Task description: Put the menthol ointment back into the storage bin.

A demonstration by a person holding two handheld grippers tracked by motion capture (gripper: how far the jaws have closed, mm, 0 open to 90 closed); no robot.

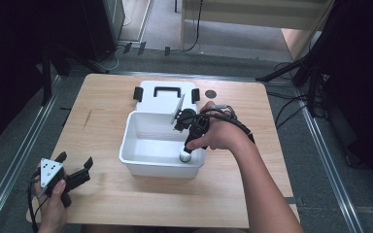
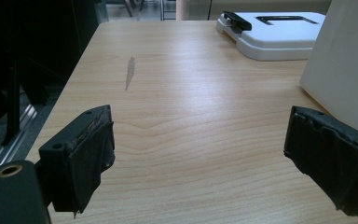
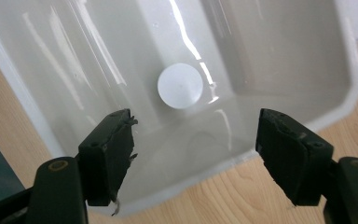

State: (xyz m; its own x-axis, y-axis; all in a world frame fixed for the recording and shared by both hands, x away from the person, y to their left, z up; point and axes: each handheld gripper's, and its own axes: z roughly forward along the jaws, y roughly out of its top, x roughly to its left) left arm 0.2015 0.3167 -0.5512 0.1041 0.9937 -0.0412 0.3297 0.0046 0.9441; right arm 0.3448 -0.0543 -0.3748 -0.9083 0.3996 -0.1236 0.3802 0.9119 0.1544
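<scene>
The tub (image 1: pixel 131 145) sits mid-frame on the bench (image 1: pixel 107 194), its lid (image 1: pixel 162 104) lying flat just behind it. Inside, a bottle (image 1: pixel 185 156) stands in the lower right corner. At lower left, the left gripper (image 1: pixel 75 162) rests on the bench.

Beside the white bin (image 1: pixel 141 162), the left gripper (image 1: pixel 74 164) is black, topped by a grey three-cornered plate with dark screw holes. The right gripper (image 3: pixel 196 154) above the bin has black jaws with frayed pads, round brass-ringed screw holes and a black looping cable. Both forearms are bare, without sleeves.
</scene>
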